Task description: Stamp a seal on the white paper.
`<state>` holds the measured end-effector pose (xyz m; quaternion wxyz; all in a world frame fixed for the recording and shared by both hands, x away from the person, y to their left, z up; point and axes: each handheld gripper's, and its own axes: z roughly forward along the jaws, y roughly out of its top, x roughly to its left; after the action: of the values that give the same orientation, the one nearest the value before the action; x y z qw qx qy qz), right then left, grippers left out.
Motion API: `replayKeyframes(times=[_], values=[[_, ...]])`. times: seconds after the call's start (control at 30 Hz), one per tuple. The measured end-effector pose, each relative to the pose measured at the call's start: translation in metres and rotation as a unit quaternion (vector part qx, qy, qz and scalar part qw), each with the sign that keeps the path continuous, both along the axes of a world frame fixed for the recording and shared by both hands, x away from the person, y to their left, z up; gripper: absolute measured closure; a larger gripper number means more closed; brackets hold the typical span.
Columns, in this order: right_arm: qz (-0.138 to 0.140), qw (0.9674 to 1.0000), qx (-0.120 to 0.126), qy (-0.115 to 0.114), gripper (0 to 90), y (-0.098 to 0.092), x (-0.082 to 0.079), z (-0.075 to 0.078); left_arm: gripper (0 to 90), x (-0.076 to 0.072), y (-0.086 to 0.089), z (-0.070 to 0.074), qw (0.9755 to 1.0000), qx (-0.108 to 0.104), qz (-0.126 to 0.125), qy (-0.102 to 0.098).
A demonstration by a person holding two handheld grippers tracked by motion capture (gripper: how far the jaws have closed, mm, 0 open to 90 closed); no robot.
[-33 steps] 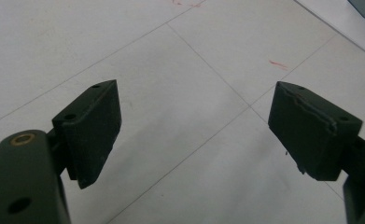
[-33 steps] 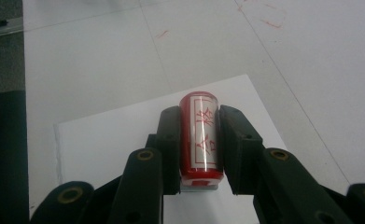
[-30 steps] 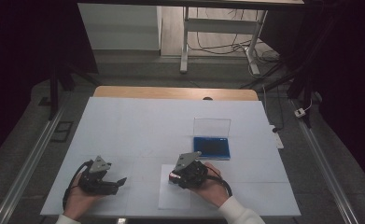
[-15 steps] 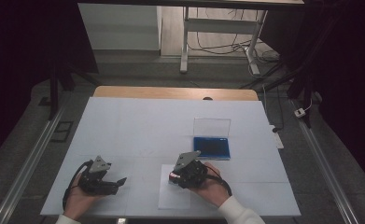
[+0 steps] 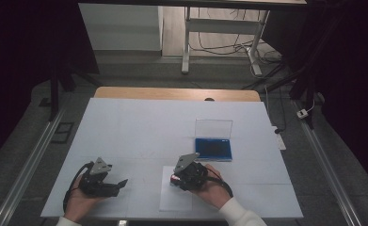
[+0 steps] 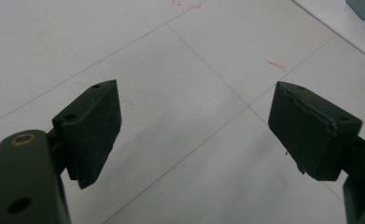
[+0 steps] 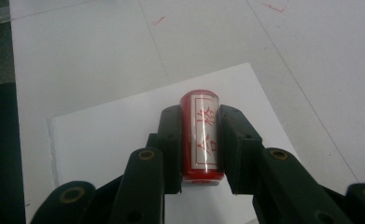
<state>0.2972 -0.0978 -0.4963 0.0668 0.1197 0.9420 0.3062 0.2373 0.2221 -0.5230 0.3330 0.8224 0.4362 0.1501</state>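
Blue ink pad (image 5: 213,149) in open clear case (image 5: 213,128)

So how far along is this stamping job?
Done: the ink pad case lies open, and the right gripper is clamped on the red stamp. In hand: the stamp is over the paper sheet. Left: no print shows on the paper. The left gripper waits open.
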Motion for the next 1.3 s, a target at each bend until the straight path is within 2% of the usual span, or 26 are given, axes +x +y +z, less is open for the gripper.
replayKeyframes(times=[0.97, 1.1, 1.13, 1.17, 1.23, 1.3], values=[[0.002, 0.9999, 0.01, -0.009, 70.1, -0.002, -0.001, -0.002, 17.9, 0.002, -0.001, -0.002, 1.0, 0.004, -0.001, 0.002], [0.003, 0.9997, 0.022, -0.012, 69.7, -0.004, -0.001, 0.002, 17.9, 0.003, -0.001, -0.002, 1.0, 0.004, -0.001, 0.002], [0.002, 0.9998, 0.016, -0.014, 69.5, -0.004, -0.001, 0.003, 17.9, 0.003, 0.0, -0.001, 1.0, 0.004, -0.001, 0.002], [-0.004, 0.9995, 0.027, -0.015, 69.5, -0.006, -0.001, 0.004, 17.9, 0.003, 0.0, -0.001, 1.0, 0.004, -0.001, 0.002], [-0.011, 0.9974, 0.071, 0.005, 69.5, -0.013, 0.003, 0.011, 17.9, 0.003, 0.001, -0.001, 1.0, 0.003, -0.001, 0.002], [-0.018, 0.9958, 0.089, -0.001, 69.5, -0.02, 0.005, 0.022, 17.9, 0.003, 0.001, -0.001, 1.0, 0.003, -0.001, 0.002]])
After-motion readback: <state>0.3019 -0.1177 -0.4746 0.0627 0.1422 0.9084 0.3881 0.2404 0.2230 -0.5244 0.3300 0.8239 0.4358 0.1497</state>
